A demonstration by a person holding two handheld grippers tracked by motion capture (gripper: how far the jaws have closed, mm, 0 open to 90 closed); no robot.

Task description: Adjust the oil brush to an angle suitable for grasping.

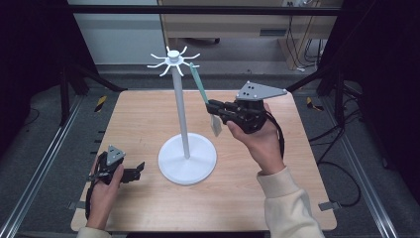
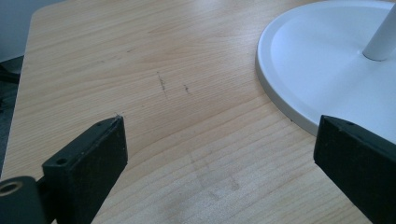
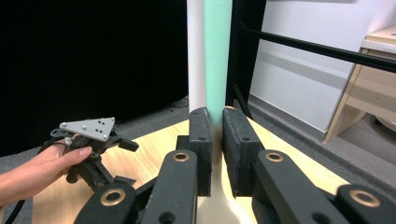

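A tall white stand [image 1: 182,114] rises from the middle of the pale wooden desk [image 1: 138,114]: a slim round pole on a broad, smooth disc base with a shallow raised rim, topped by a small hub with thin curved hooks fanning out like spokes. The desk top has fine straight grain and a few faint dark scuffs near the base.

To the right of the pole, raised well above the desk, the right tongs [image 1: 213,105] are clamped on a flat spatula with a mint-green handle and a cream blade [image 1: 203,94]. The handle slants up toward the hooks at the top of the stand, its tip close to one of them; whether it touches I cannot tell. The cream blade hangs below the jaws. In the right gripper view the matte black jaws press flat on either side of the green strip, with the white pole just behind it. A grey three-cornered plate sits on top of this gripper, and a cream sleeve covers the forearm holding it.

To the left of the base, low over the desk, the left tongs [image 1: 139,169] stand wide apart with nothing between them, their blocky black pads pointing toward the disc's rim.
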